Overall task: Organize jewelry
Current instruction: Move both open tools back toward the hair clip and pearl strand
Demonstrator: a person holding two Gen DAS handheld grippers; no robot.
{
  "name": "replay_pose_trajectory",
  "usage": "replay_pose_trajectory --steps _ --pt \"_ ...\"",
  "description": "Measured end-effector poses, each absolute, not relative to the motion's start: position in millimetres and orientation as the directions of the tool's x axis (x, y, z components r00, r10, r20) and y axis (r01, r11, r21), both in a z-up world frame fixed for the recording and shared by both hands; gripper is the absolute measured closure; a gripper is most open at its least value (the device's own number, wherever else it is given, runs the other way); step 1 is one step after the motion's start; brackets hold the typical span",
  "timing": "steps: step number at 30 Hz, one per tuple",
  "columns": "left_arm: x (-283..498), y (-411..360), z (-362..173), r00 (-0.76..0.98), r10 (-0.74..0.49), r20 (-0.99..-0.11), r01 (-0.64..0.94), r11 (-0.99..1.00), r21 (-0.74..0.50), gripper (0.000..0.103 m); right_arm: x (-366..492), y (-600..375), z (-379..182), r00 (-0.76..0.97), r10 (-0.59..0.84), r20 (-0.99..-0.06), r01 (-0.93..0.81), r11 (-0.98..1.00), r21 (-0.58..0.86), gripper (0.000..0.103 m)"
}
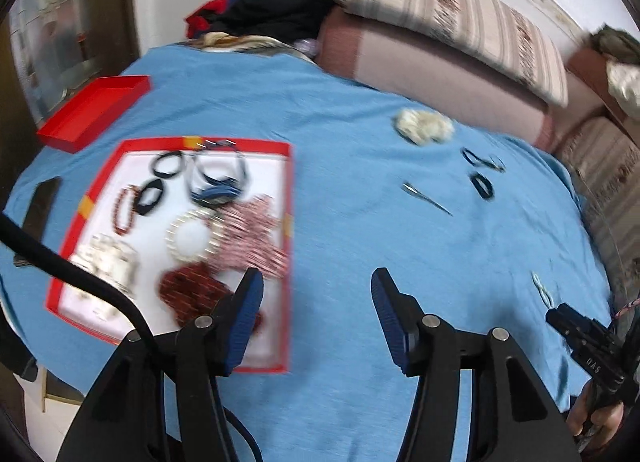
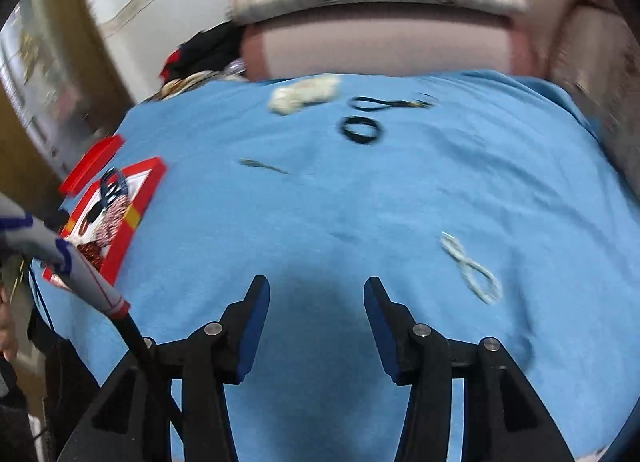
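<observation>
Above the blue cloth [image 2: 320,201] by a sofa [image 2: 380,45], both hand-held grippers gape empty.

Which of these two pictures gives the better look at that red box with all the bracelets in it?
The left wrist view. There the red box shows nearly whole, its white lining and the bracelets inside easy to make out. The right wrist view catches only a slanted corner of it at the far left edge, partly hidden behind a sleeve.

Left gripper [image 1: 318,282] angled downward, jaws apart, empty; right gripper [image 2: 316,290] likewise.
</observation>
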State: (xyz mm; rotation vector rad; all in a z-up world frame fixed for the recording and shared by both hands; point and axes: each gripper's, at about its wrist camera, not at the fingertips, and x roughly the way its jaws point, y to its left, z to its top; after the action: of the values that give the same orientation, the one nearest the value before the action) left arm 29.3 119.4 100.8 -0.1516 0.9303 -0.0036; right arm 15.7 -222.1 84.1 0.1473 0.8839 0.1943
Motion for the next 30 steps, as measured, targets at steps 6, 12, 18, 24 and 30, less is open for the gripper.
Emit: replay_pose_trajectory --steps 6,12,18,24,30 --pt "20 75 87 0.567 -0.070 -0.821 0.004 0.997 -0.082 0.048 -5 -258 76 0.641 0.205 -0.740 -0.044 0.972 0.232 0.046" --pt "15 58 73 0.533 -0.070 -0.843 0.016 0.997 -0.072 0.047 -13 -279 63 0.638 0.209 -0.742 -0.004 0.963 0.268 0.045" --pt "10 41 52 0.488 -0.082 -0.869 0.049 0.997 -0.066 0.047 -14 -283 55 0.633 0.195 -0.749 0.008 0.966 0.259 0.045" --pt "6 30 40 0.475 -0.073 -0.877 0.080 0.996 -0.039 0.047 -16 -282 55 0.637 0.182 -0.749 0.008 0.970 0.243 0.044" --pt "3 32 40 0.489 -0.059 -0.870 0.073 0.997 -0.027 0.047 -15 -276 54 0.635 0.165 -0.754 0.007 0.976 0.219 0.043"
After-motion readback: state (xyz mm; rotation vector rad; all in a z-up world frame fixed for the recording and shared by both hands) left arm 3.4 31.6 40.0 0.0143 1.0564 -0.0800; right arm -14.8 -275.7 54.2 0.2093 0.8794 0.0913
